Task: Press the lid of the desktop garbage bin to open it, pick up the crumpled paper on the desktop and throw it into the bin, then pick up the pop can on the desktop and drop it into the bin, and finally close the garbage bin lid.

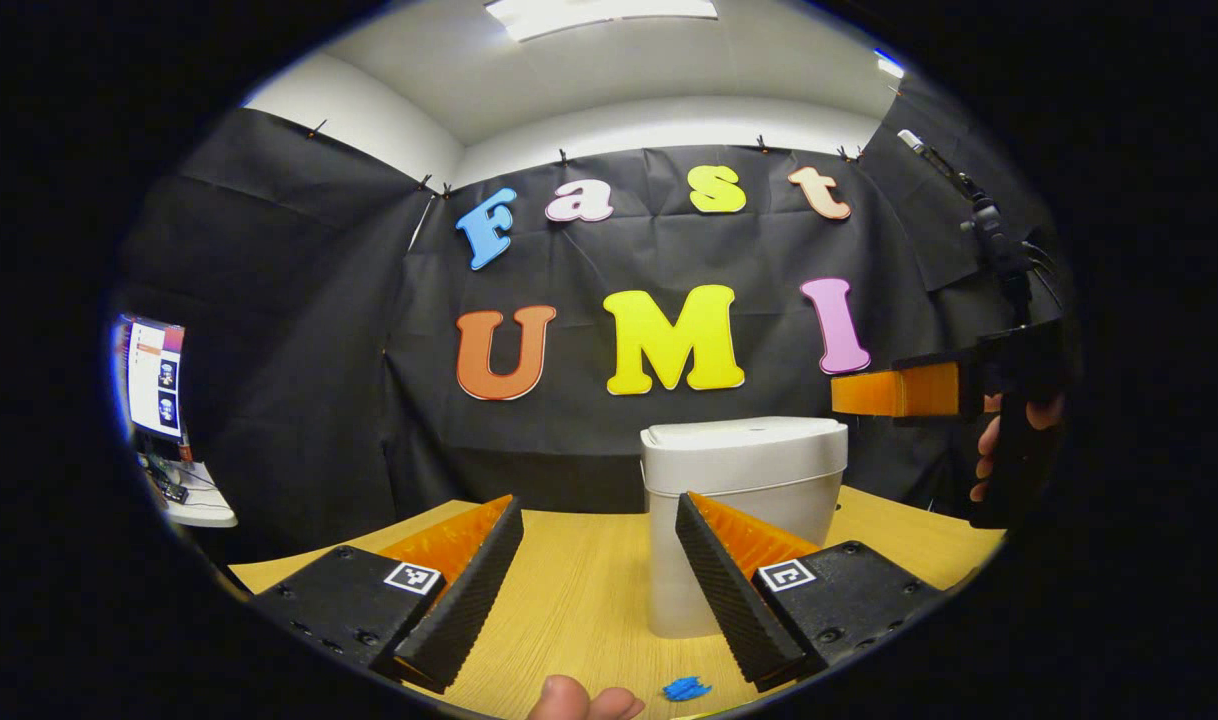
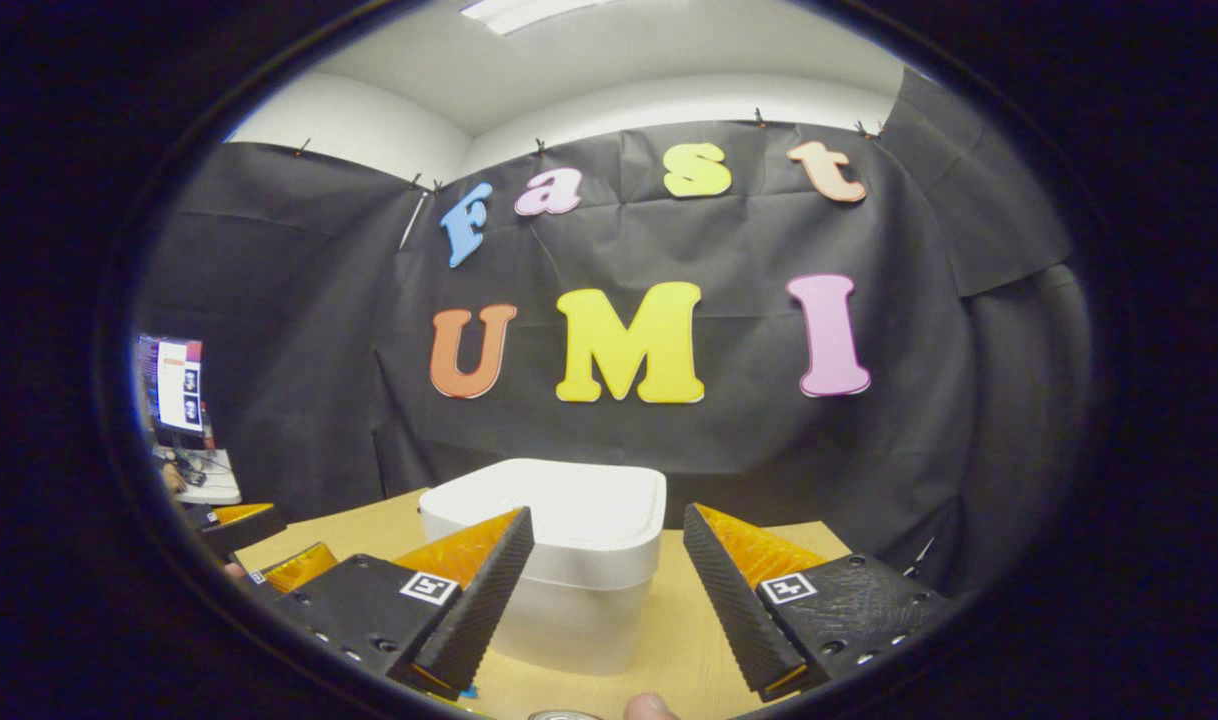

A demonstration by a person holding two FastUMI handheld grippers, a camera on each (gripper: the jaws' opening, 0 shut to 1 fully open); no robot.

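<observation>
White garbage bin (image 1: 744,470) — lid (image 2: 559,505) shut, contents hidden

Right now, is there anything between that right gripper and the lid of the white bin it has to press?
Nothing visible. In the right gripper view the right gripper is open, and the bin sits just beyond its fingers with its lid closed and bare. The left gripper view shows the right gripper up beside the lid, only air between.

- Your white bin (image 1: 744,500) stands upright on the wooden table, lid (image 2: 559,510) shut, just ahead of your left gripper (image 1: 599,585), toward its right finger.
- The can's (image 2: 564,714) top peeks just below your right gripper (image 2: 604,600).
</observation>
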